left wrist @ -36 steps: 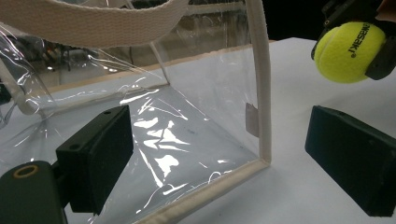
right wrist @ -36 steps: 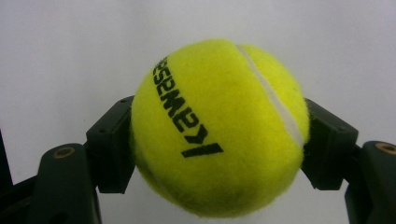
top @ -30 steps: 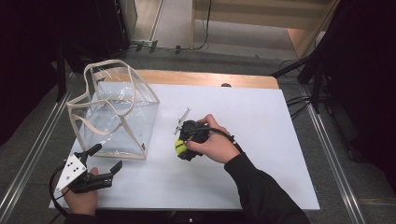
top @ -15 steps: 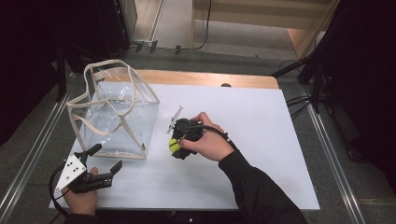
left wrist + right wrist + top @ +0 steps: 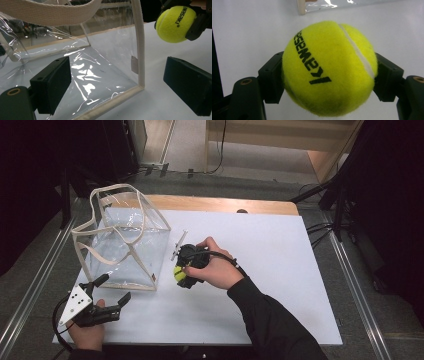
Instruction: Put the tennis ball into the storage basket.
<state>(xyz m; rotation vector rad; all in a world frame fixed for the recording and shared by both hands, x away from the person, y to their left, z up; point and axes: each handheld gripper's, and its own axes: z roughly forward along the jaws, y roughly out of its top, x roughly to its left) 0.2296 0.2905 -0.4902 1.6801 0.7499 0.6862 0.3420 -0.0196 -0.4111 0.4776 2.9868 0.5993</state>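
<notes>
I am carrying a yellow tennis ball (image 5: pixel 179 273) in the right gripper (image 5: pixel 183 276), whose two black jaws are clamping it from either side; in the right gripper view the ball (image 5: pixel 329 67) is sitting squarely between the pads with white desk beneath it. I am holding it just off the desk (image 5: pixel 280 270), a little left of the desk's middle and just beside the near right corner of the clear plastic bag (image 5: pixel 122 242), which is standing open with cream webbing along its rim and handles, toward the desk's left edge. The left gripper (image 5: pixel 112 290) is resting near the desk's near left corner, its jaws spread wide with nothing between them; in the left gripper view they are pointing at the bag's lower corner seam (image 5: pixel 140 82), not touching it, with the ball (image 5: pixel 176 23) hanging up beyond.

I am judging the step in hand to be the carry toward the bag, with the drop not yet done. The next move is calling for a lift high enough to clear the webbing rim, then a shift over the opening before the jaws are let go. The bag's walls look soft and slack, so I am expecting the free gripper may need to steady or spread the rim first.
</notes>
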